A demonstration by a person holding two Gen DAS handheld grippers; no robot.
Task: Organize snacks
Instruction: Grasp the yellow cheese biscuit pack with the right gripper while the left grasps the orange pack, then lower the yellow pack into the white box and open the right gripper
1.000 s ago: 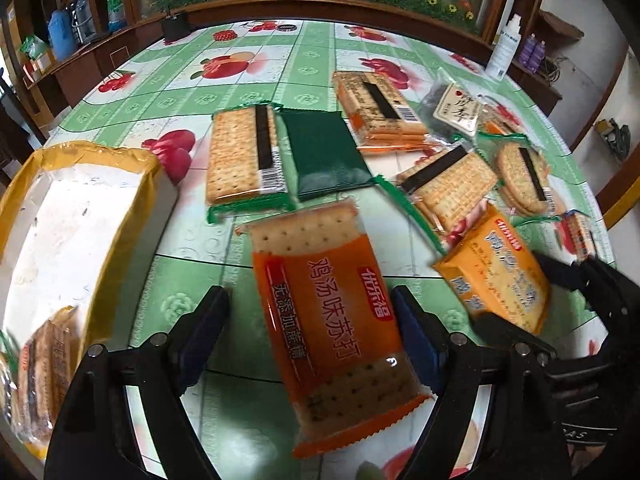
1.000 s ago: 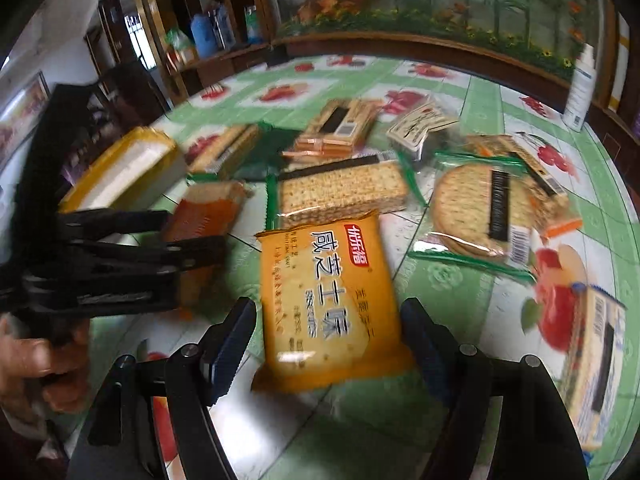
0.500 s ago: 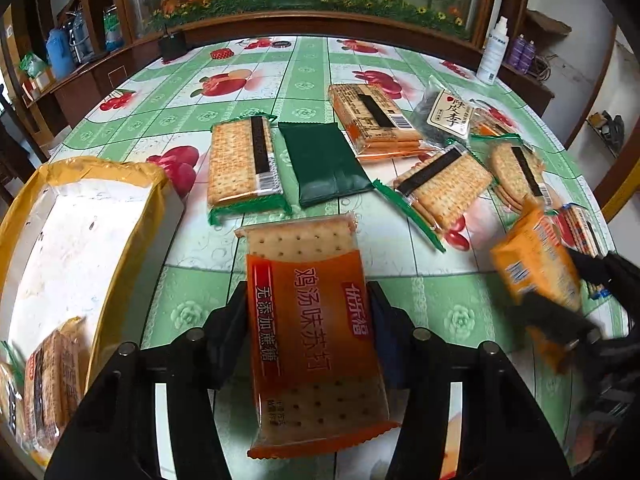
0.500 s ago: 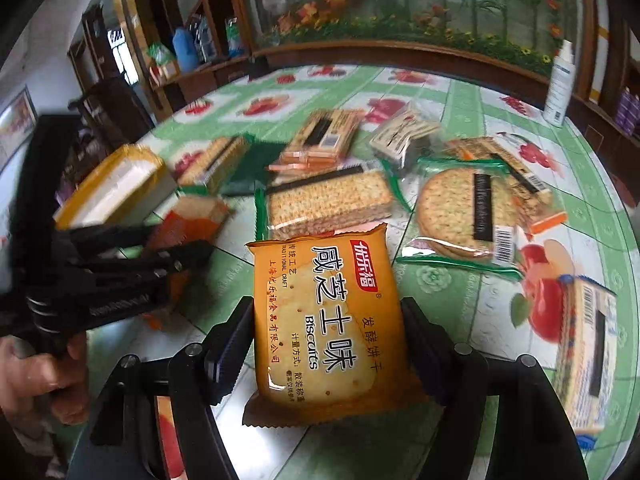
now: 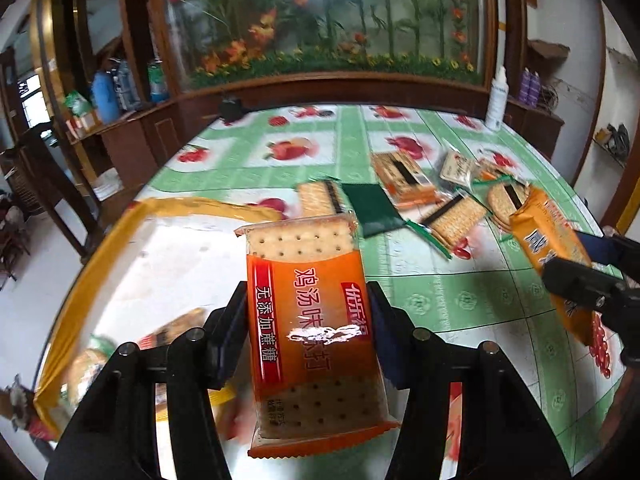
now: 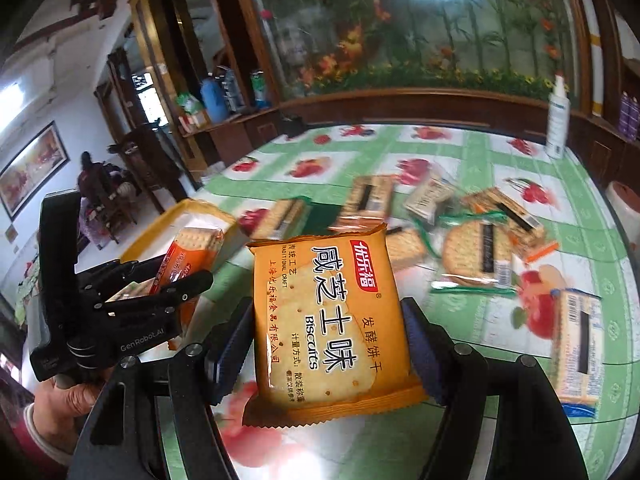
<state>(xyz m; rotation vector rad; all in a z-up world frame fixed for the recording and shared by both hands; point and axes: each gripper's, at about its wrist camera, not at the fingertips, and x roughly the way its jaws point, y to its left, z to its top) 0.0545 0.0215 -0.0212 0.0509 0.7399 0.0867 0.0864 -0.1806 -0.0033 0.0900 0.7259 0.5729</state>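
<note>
**Both packets lifted; the left one now hangs over the box**

Both grippers have risen from the tablecloth since a second ago, each carrying its packet up with it, and the left one has swung across so that the box sits beneath it.

The left gripper (image 5: pixel 306 322) is clamped on the sides of the red-orange plastic soda-cracker packet (image 5: pixel 314 324), pressing the wrapper from left and right. The packet's long axis runs straight out along the fingers, its clear end pointing away from the hand. It is held in the air above the yellow-rimmed, white-lined cardboard box (image 5: pixel 100 248), which lies to the left and below; a few wrapped biscuits (image 5: pixel 176 326) already lie on its floor.

The right gripper (image 6: pixel 328 344) is closed on the yellow-orange plastic biscuit packet (image 6: pixel 328 320), also gripped by its sides and lifted clear of the green fruit-print tablecloth (image 6: pixel 476 148). Its long axis likewise points forward.

From the right wrist view the box (image 6: pixel 188 210) lies forward and to the left, beyond the left gripper (image 6: pixel 160 280), so the left hand is the nearer and looks set to drop first; the right packet would have to cross leftward to follow.

The other loose cracker packs (image 5: pixel 452 216) lie scattered on the table, well apart from the box.
</note>
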